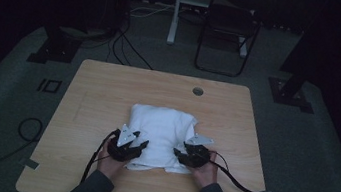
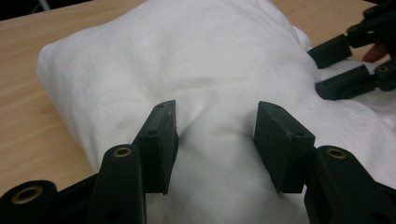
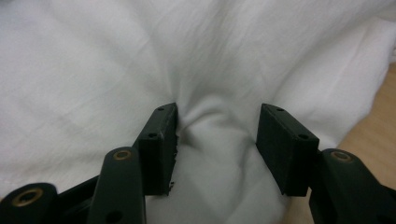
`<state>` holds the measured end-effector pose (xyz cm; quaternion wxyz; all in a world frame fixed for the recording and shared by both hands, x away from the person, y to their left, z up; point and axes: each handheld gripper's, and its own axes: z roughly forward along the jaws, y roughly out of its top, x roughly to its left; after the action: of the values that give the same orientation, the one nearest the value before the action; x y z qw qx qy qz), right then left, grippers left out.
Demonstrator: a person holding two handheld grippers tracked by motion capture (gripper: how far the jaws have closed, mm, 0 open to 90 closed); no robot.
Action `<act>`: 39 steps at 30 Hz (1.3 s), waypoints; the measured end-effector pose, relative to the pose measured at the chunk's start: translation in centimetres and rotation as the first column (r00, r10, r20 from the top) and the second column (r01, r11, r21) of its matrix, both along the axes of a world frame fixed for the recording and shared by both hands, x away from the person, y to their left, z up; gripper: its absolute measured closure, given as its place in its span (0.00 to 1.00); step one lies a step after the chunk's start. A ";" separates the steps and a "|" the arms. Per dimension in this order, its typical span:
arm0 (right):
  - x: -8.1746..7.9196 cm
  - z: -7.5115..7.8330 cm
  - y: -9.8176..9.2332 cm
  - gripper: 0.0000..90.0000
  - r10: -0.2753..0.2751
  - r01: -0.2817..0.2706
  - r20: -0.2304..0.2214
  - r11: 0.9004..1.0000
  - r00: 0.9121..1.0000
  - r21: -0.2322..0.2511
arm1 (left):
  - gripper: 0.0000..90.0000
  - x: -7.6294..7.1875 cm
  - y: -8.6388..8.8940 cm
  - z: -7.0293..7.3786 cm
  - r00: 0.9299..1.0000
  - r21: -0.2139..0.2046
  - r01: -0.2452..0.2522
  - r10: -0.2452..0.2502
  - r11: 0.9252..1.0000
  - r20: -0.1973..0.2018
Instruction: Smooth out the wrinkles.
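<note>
Two black hand-held grippers (image 1: pixel 144 145) (image 1: pixel 178 153), brass-ringed pivots, grey three-cornered top plates, black trailing cables, dark grey sleeves (image 1: pixel 90 189).

white pillow (image 1: pixel 160 127): soft, plump, cloth-covered, wrinkled; lies flat at the middle of the wooden table (image 1: pixel 98 91), near edge bunched into puckered folds.

The white pillow (image 1: pixel 161 130) bulks up right against both grippers, its cloth bunched between each pair of half-spread jaws, so nothing passes straight ahead of either. Outward of the left gripper (image 1: pixel 137 147) bare table (image 1: pixel 86 104) lies open to the edge; outward of the right gripper (image 1: pixel 181 154) likewise. Beyond the pillow a clear strip of wood runs, broken by a round hole (image 1: pixel 198 91). Behind each gripper its cable (image 1: pixel 239 182) trails over the near edge.
</note>
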<state>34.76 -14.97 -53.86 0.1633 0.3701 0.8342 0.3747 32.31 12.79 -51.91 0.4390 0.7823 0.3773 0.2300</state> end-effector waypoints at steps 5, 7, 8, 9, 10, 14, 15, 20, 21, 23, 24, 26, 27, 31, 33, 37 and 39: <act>2.2 0.1 1.1 0.53 -0.017 0.017 -0.001 1.000 1.000 -0.010 | 0.56 2.1 -0.1 0.1 0.998 0.036 -0.069 0.069 0.997 0.008; 3.1 0.2 1.4 0.53 -0.025 0.025 -0.003 1.000 1.000 -0.015 | 0.56 2.8 -0.2 0.1 0.996 0.039 -0.087 0.087 0.995 0.003; 3.6 0.2 1.4 0.53 -0.027 0.027 -0.002 0.999 1.000 -0.017 | 0.56 3.1 -0.2 0.1 0.996 0.038 -0.094 0.094 0.995 0.003; 4.0 0.2 1.5 0.53 -0.032 0.032 -0.006 0.999 0.999 -0.015 | 0.56 3.5 -0.2 0.1 0.995 0.038 -0.101 0.101 0.994 0.003; 4.4 0.2 1.5 0.53 -0.036 0.036 -0.009 0.999 0.999 -0.010 | 0.56 3.9 -0.2 0.1 0.994 0.038 -0.106 0.106 0.994 0.004; 5.6 0.2 1.7 0.53 -0.056 0.056 -0.012 0.998 0.998 -0.007 | 0.56 5.2 -0.5 0.2 0.992 0.045 -0.129 0.129 0.991 0.000; 5.9 0.2 1.7 0.53 -0.063 0.063 -0.010 0.998 0.998 -0.003 | 0.56 5.4 -0.5 0.2 0.991 0.046 -0.134 0.134 0.990 -0.001; 7.1 0.0 1.3 0.50 -0.126 0.127 -0.011 0.991 0.992 0.037 | 0.55 6.6 -0.8 0.3 0.988 0.030 -0.152 0.152 0.988 -0.004; 7.2 0.0 1.3 0.49 -0.136 0.137 -0.009 0.990 0.991 0.041 | 0.55 6.7 -0.7 0.4 0.989 0.011 -0.150 0.150 0.989 -0.007; 6.9 0.3 1.1 0.45 -0.147 0.147 -0.006 0.988 0.989 0.042 | 0.53 6.7 -0.1 0.8 0.989 -0.032 -0.145 0.144 0.989 -0.009; 6.6 0.7 1.0 0.43 -0.148 0.147 0.014 0.988 0.989 0.044 | 0.51 6.6 0.3 1.2 0.989 -0.048 -0.149 0.149 0.988 -0.003; 5.5 1.7 0.3 0.42 -0.138 0.134 0.055 0.988 0.989 0.077 | 0.50 6.0 1.5 1.9 0.985 -0.081 -0.168 0.169 0.982 0.009; 4.9 2.2 -0.2 0.42 -0.140 0.133 0.072 0.987 0.988 0.091 | 0.50 5.7 2.2 2.3 0.984 -0.101 -0.174 0.176 0.980 0.012; 2.7 3.6 -2.7 0.42 -0.159 0.146 0.121 0.983 0.980 0.107 | 0.50 3.6 5.1 3.4 0.980 -0.123 -0.193 0.198 0.973 0.029; 1.0 3.8 -4.7 0.42 -0.181 0.166 0.128 0.979 0.975 0.121 | 0.50 2.4 6.7 3.5 0.978 -0.120 -0.201 0.206 0.972 0.034; -2.0 3.4 -7.8 0.42 -0.216 0.201 0.134 0.972 0.967 0.120 | 0.50 0.3 10.0 3.2 0.968 -0.084 -0.246 0.249 0.966 0.022; -3.3 3.0 -9.6 0.42 -0.259 0.241 0.134 0.961 0.957 0.136 | 0.49 -0.6 11.6 3.0 0.959 -0.054 -0.280 0.281 0.959 0.026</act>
<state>31.49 -24.53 -50.84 0.2497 0.4522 0.7424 0.4266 31.71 24.36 -48.93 0.4275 0.7058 0.4825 0.2938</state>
